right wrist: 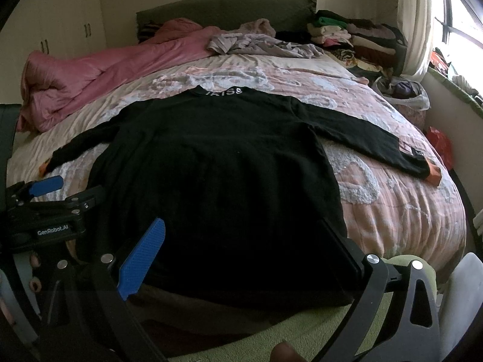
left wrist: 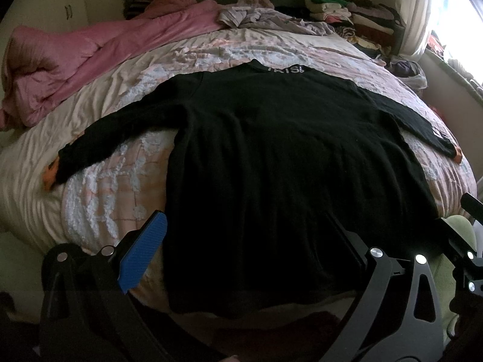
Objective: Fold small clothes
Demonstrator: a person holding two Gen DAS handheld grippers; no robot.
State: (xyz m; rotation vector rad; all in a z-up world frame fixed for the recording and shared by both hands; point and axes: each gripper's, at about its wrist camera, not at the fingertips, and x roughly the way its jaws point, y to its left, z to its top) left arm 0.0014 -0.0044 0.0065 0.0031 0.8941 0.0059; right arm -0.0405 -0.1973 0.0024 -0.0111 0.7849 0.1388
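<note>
A black long-sleeved shirt (left wrist: 271, 166) lies flat on the bed, collar with white letters at the far end, both sleeves spread out with orange cuffs. It also shows in the right wrist view (right wrist: 217, 175). My left gripper (left wrist: 250, 241) is open above the shirt's lower hem, its blue-padded finger (left wrist: 142, 256) at the shirt's left edge. My right gripper (right wrist: 244, 247) is open above the hem, towards the shirt's right side. The left gripper also shows at the left of the right wrist view (right wrist: 65, 191).
The bed (right wrist: 392, 205) has a pink patterned cover. A pink duvet (left wrist: 75, 69) is bunched at the far left. Loose lilac clothes (left wrist: 265, 15) lie near the headboard. Folded clothes (left wrist: 353, 15) are stacked at the far right. A plastic bag (right wrist: 404, 92) sits by the window.
</note>
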